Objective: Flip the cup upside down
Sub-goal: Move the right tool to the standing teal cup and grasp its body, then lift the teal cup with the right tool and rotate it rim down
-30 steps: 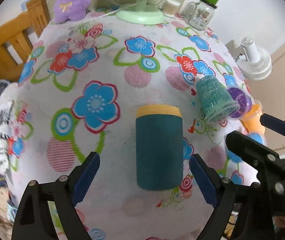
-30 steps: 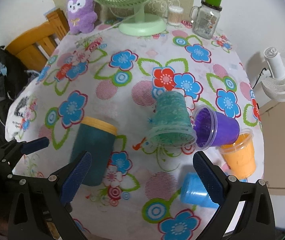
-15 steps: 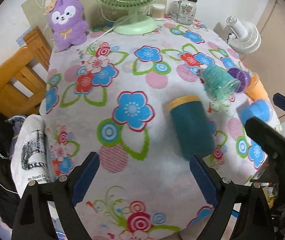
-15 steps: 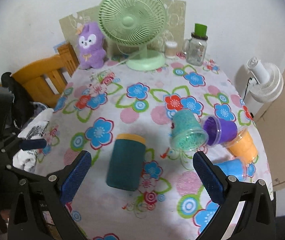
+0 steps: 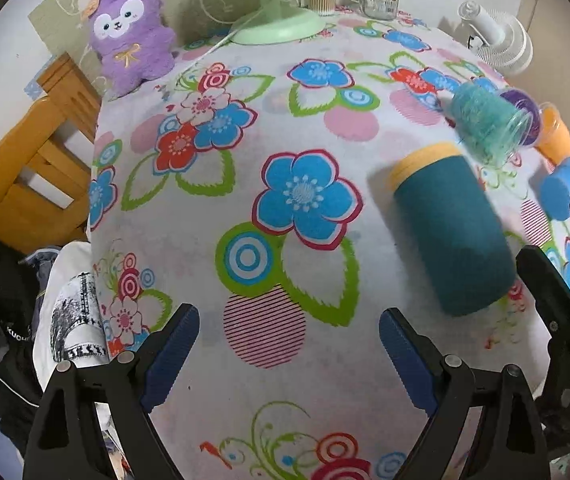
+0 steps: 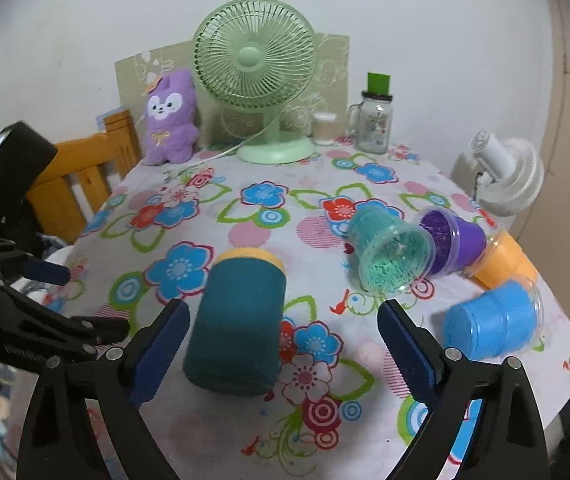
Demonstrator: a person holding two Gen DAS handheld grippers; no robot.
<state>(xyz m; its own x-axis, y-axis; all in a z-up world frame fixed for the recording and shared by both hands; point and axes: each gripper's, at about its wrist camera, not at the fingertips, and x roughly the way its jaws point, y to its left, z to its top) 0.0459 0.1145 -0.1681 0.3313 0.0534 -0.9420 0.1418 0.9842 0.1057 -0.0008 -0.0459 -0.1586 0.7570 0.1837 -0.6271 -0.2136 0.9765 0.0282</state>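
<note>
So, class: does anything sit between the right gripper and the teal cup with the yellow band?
Nothing visible does. The teal cup stands just ahead of the open right gripper, toward its left side, with only bare tablecloth between them.

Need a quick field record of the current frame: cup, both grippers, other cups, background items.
target: dark teal cup with yellow band at its far end, on the floral tablecloth; whether it stands or lies is unclear
left gripper: open, empty, cup off to its right
right gripper: open, empty, cup low between the jaws, not touched
other cups: green glitter cup, purple cup, orange cup, blue cup, all on their sides
background: green fan, purple plush, glass mug jar
</note>
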